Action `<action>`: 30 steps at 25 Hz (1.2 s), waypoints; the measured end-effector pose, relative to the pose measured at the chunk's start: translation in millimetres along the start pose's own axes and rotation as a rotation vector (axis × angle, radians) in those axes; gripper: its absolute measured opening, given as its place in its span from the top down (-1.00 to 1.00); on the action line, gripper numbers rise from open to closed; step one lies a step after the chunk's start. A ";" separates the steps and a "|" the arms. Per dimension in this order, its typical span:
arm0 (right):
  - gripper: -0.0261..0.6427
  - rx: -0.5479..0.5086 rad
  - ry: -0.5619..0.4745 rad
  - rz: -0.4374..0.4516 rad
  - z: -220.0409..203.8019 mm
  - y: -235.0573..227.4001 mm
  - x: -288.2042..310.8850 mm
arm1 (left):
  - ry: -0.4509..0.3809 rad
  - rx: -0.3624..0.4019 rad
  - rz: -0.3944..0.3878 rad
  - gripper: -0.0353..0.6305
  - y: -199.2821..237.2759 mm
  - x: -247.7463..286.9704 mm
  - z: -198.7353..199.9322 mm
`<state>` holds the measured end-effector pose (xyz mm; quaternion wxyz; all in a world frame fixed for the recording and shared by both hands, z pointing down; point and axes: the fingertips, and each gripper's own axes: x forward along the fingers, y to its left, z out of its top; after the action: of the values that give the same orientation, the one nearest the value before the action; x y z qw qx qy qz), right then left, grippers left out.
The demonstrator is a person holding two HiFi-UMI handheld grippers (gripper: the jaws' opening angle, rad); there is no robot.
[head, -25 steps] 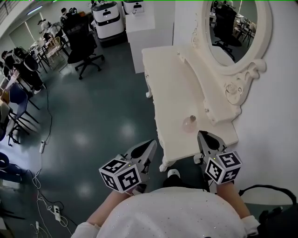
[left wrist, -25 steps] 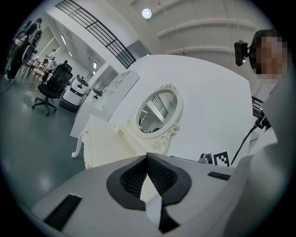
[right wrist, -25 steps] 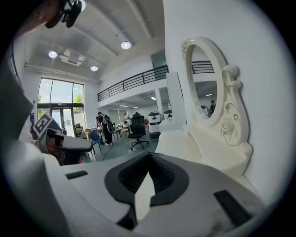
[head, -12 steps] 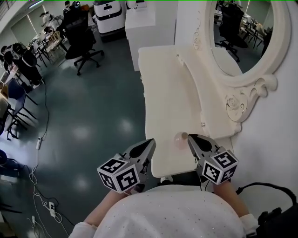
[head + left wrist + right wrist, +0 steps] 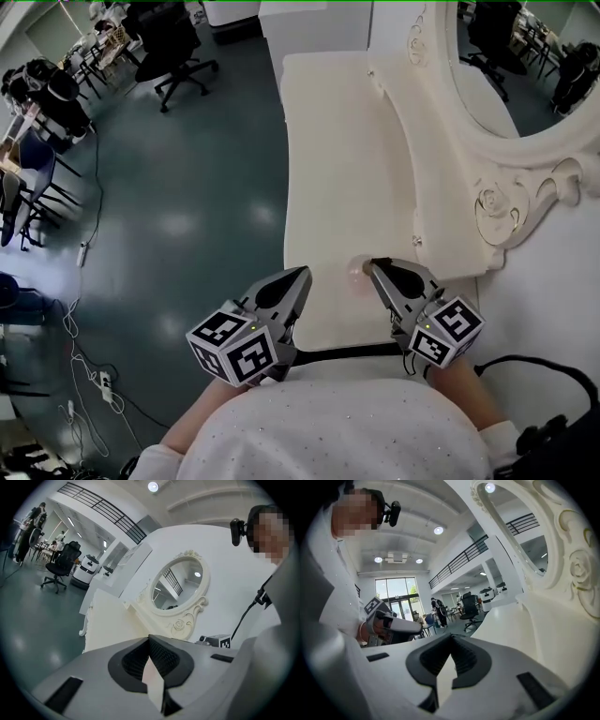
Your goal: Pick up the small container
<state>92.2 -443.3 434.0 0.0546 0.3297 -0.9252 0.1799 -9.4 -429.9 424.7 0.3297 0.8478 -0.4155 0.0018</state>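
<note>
The cream surface (image 5: 328, 141) fills mid-frame in the head view, with the mirror (image 5: 525, 66) at upper right. Nothing is lifted yet. The left tongs (image 5: 304, 275) and right tongs (image 5: 374, 266) are both clenched on nothing. The container (image 5: 356, 273) sits on the surface at lower centre, just beside the right tips. Opening, grasping and lifting remain, I judge. No writing is readable, only square markers.

Count's in: one small container (image 5: 356, 272), pink and round. One cream bench (image 5: 337, 141) under it, and one oval mirror (image 5: 525, 56) behind. Two grippers, left gripper (image 5: 300, 277) and right gripper (image 5: 373, 266). Two marker cubes (image 5: 234, 345), one on each. One black swivel chair (image 5: 178, 37) stands alone, while those in the far corner are too tangled to count.
</note>
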 end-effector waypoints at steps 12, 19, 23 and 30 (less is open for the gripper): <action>0.29 0.005 0.012 -0.020 -29.4 -17.9 17.6 | 0.055 -0.015 0.089 0.89 15.3 0.3 -15.6; 0.25 -0.019 0.091 -0.016 -58.3 -24.2 29.7 | 0.058 -0.016 0.115 0.89 19.5 -0.4 -17.0; 0.25 -0.052 0.117 -0.016 -65.5 -24.8 34.6 | 0.060 -0.034 0.128 0.89 25.6 0.5 -18.9; 0.42 -0.090 0.117 -0.050 -69.4 -31.1 38.5 | 0.061 -0.051 0.130 0.89 27.0 3.0 -20.8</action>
<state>80.6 -462.8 516.1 0.1278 0.3387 -0.9190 0.1559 -20.8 -432.2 456.8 0.3629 0.8099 -0.4592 0.0386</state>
